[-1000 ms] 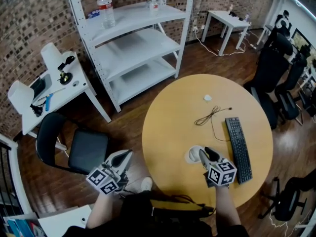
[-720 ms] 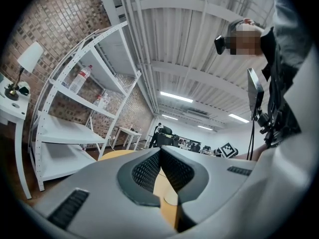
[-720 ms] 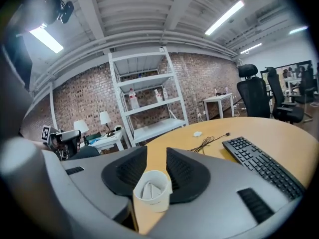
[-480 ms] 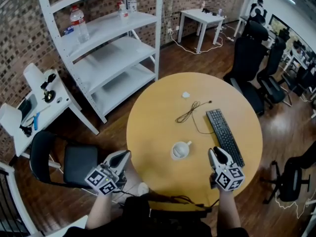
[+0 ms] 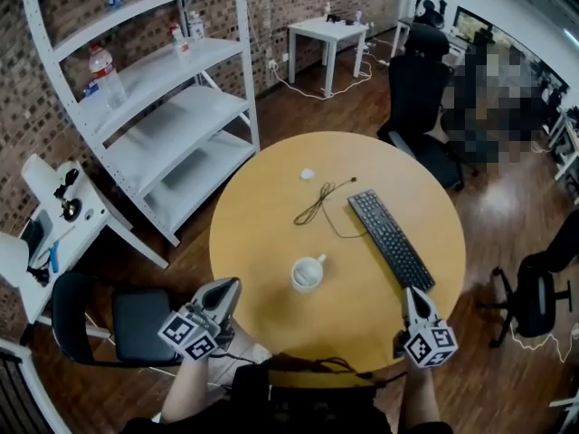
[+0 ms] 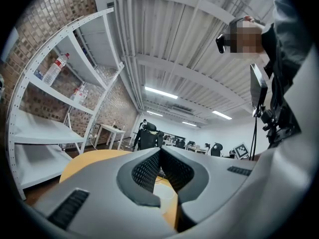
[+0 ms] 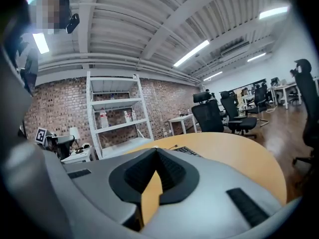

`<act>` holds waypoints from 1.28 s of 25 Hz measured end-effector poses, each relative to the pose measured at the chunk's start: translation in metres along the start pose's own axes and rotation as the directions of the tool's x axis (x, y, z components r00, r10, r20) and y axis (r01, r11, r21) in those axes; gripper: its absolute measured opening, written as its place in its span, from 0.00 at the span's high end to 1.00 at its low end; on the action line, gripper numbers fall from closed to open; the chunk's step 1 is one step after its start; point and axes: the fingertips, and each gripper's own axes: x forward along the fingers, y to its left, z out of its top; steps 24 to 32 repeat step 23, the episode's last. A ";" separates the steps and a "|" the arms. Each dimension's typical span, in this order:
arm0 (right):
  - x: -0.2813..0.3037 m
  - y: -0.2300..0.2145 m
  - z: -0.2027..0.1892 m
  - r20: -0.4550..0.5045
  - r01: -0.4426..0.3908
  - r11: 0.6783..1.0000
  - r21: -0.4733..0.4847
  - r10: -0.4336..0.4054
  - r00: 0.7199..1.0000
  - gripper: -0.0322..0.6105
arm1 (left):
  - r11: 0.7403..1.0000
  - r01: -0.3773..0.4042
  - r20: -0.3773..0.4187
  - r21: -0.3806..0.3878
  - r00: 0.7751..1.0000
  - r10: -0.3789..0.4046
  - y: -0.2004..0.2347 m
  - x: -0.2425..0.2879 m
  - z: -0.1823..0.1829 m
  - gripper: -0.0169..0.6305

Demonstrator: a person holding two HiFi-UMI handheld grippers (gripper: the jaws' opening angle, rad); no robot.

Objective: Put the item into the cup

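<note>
**Grippers, nearest the person.** The left gripper [image 5: 232,285] is held low and close to the person's body, off the table [image 5: 262,233] on its near left side. It points up and toward the table. In the left gripper view its jaws are pressed together with nothing between them. The right gripper [image 5: 410,295] sits at the near right edge of the table and points away from the person. Its jaws are likewise pressed together and hold nothing; only bare tabletop shows beyond them. Both tools are well apart from the cup.

**Task items.** The cup [image 5: 307,273] stands upright on the table, between the two grippers and further in, with its handle turned to the far right. Its inside looks pale, and I cannot tell whether anything lies in it. A small white thing [image 5: 308,174] lies on the far part of the table, just beside the cable [image 5: 318,202] and well apart from the cup. It may be an item for the task.

**Step in hand.** In my judgement no carry is under way, as both tools are idle and empty.

**Next move.** If the white thing is to go in, one gripper must open and reach past the cup to the far side. It must then close on a small, low object without snagging the cable.

**Further back.** A keyboard [image 5: 389,240] lies at an angle on the right of the table. White shelving [image 5: 163,125] stands beyond the table to the left.
</note>
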 end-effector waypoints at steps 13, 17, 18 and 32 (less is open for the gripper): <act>-0.008 -0.001 -0.003 0.004 0.003 1.000 0.001 -0.003 1.000 0.94 | 1.000 0.015 -0.024 -0.018 1.000 -0.016 -0.013 0.006 -0.012 0.98; -0.003 -0.001 -0.008 0.001 -0.005 1.000 -0.005 0.005 1.000 0.94 | 1.000 0.006 -0.020 -0.020 1.000 -0.007 -0.011 0.005 -0.011 0.98; -0.001 -0.001 -0.009 -0.003 -0.003 1.000 -0.007 0.003 1.000 0.94 | 1.000 0.004 -0.020 -0.019 1.000 -0.004 -0.010 0.004 -0.012 0.98; 0.004 0.000 -0.011 -0.010 0.000 1.000 -0.023 -0.001 1.000 0.94 | 1.000 -0.008 -0.027 -0.018 1.000 0.007 -0.005 0.001 -0.012 0.98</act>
